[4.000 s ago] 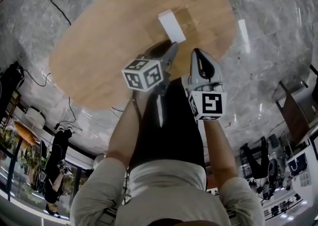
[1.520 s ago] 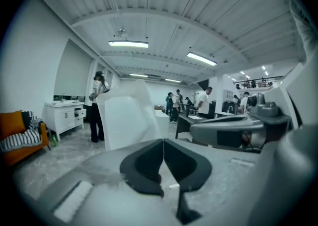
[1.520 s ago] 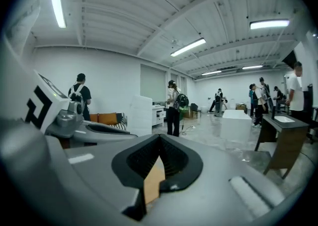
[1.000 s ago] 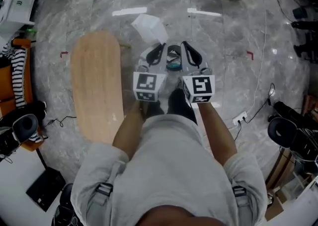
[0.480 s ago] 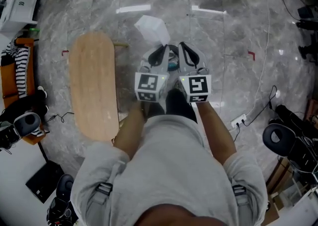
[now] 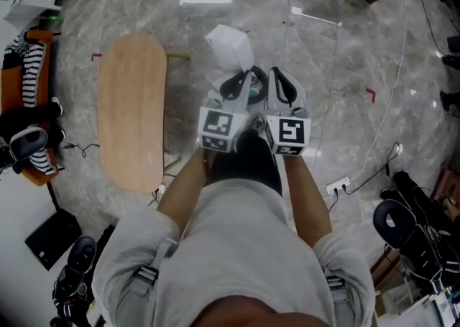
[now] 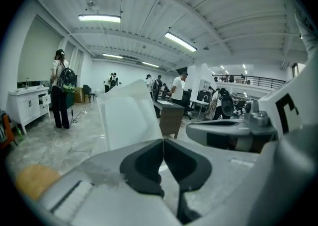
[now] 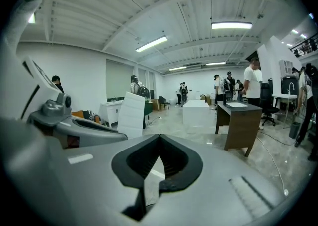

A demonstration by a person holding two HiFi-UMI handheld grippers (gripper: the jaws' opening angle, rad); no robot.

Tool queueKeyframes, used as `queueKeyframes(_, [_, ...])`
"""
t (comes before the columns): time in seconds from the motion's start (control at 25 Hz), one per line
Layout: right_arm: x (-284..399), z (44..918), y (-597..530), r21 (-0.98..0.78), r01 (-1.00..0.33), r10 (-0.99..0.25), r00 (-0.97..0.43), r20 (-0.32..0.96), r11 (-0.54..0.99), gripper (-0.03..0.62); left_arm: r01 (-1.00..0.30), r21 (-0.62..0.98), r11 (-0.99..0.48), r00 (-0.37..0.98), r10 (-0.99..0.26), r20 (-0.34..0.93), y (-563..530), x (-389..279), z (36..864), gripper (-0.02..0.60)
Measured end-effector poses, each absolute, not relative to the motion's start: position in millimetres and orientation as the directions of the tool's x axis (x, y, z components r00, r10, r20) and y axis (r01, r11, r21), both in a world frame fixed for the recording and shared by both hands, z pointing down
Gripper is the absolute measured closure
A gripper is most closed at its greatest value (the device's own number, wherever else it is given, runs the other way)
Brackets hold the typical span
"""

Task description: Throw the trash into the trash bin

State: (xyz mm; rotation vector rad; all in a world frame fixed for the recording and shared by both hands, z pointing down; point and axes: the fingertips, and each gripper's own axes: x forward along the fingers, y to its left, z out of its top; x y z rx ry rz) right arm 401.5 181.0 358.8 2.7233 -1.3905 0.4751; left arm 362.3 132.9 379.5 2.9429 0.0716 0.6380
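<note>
The trash is a white box (image 6: 228,45), held out over the grey marble floor just ahead of both grippers. My left gripper (image 6: 243,80) is shut on its near edge. In the left gripper view the white box (image 7: 130,115) rises straight from the closed jaws of the left gripper (image 7: 163,143). My right gripper (image 6: 277,80) is close beside it on the right, shut and holding nothing. In the right gripper view the right gripper (image 8: 159,138) has its tips together, and the box (image 8: 130,114) stands to the left. A small dark and teal shape (image 6: 253,88) shows between the grippers; I cannot tell what it is.
The oval wooden table (image 6: 131,117) stands to the left. A brown desk (image 8: 243,120) and a white block (image 8: 198,113) are ahead on the floor. Several people stand further back. Cables (image 6: 374,153) and black chairs (image 6: 402,225) lie to the right.
Four seconds ago the box lay on the table ahead of both grippers. Now it is off the table, over the floor. In the last second both grippers moved on and sank a little.
</note>
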Motion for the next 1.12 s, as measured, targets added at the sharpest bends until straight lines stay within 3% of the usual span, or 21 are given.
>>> queueKeyframes(0.48, [403.8, 548.2, 178.2, -0.185, -0.734, -0.702, 0.497, 0.51, -0.654, 0.586, 0.033, 0.235, -0.972, 0.82, 0.16, 0.549, 121.9, 351.6, 561.4, 0.558])
queueKeyframes(0.68, [403.4, 605.0, 172.0, -0.121, -0.78, -0.706, 0.474, 0.526, -0.614, 0.586, -0.014, 0.29, -0.957, 0.798, 0.164, 0.58, 126.4, 343.9, 619.6, 0.558])
queueKeyframes(1.12, [387.4, 714.6, 179.7, -0.2, -0.769, -0.694, 0.39, 0.605, -0.607, 0.586, -0.023, 0.311, -0.95, 0.759, 0.186, 0.624, 138.0, 346.0, 721.0, 0.558])
